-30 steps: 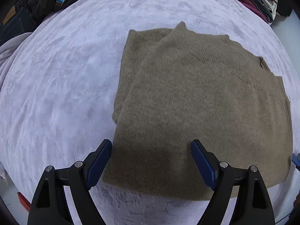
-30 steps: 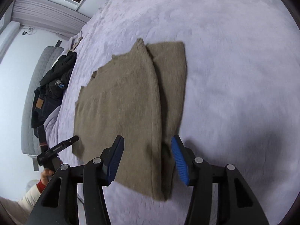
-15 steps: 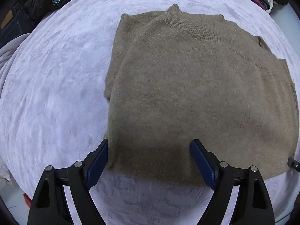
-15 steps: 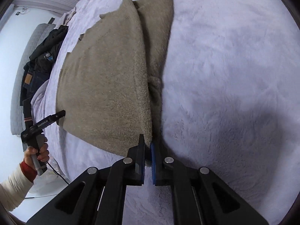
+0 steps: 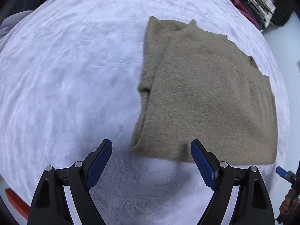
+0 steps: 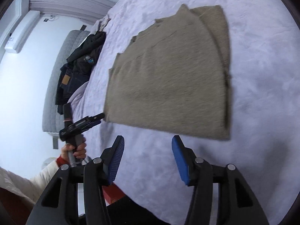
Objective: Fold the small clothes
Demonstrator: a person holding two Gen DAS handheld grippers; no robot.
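Left gripper [image 5: 151, 154]: its 2 blue pads are standing wide apart and nothing is lying between them. It is pointing steeply down at the bed cover.
Right gripper [image 6: 148, 151]: its jaws have just been opening again after a short closing; now they are standing apart with only the cover between them, and the pads are touching nothing.
Sweater [image 5: 206, 97]: the brown knitted piece is lying flat and folded on the cover. Seen from the left gripper, it is ahead and to the right, and its near hem is reaching close to the right pad. Seen from the right gripper [image 6: 168, 71], it is lying just ahead of both fingertips, apart from them.
Folded sleeve side [image 5: 151, 56]: 1 narrower layer is showing under the top layer, on the side away from the right gripper.
Bed cover [image 5: 65, 75]: pale lilac and plush, it is carrying the sweater.
Stack of clothes [image 5: 253, 5]: it is sitting far ahead of the left gripper, to the right.
Dark garments [image 6: 78, 65]: they are lying well to the left of the right gripper.
Person's hand [image 6: 76, 148]: it is holding the handle of the left gripper.
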